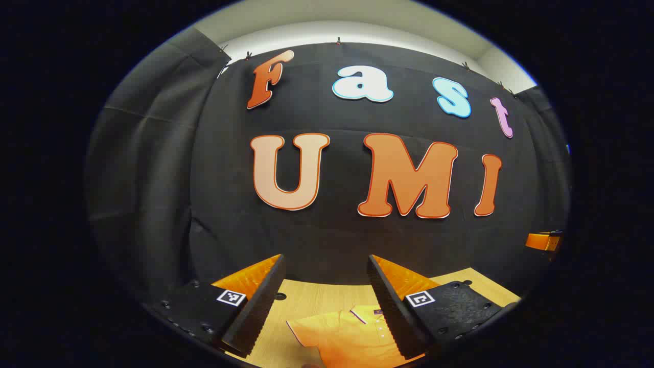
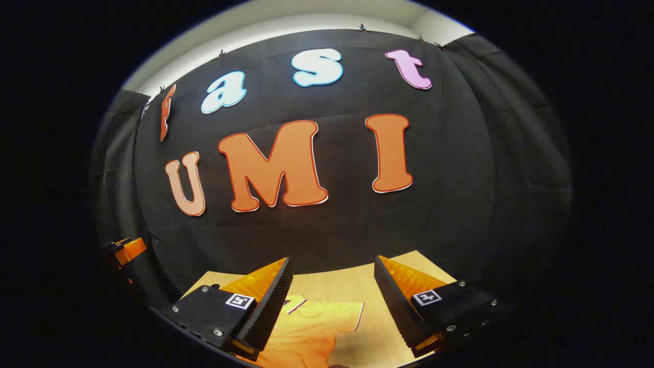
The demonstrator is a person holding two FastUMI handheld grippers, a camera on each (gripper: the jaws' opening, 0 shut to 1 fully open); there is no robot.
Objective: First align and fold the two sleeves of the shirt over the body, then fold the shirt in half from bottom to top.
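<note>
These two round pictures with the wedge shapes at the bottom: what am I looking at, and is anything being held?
Each picture comes from a camera riding on a hand-held gripper; a person carries one in each hand. There is no robot arm. The camera looks forward along the tool, so the two wedges at the bottom are that tool's own jaws.

In the left gripper view, the left gripper has its jaws spread wide apart, with nothing between them. In the right gripper view, the right gripper is the same: open and holding nothing.

Below both lies an orange shirt spread on a light wooden table. The left camera sees its collar and one sleeve; the right camera sees the other sleeve lying out flat, not yet folded. The small orange piece at the edge of the left view is probably the other gripper.
</note>
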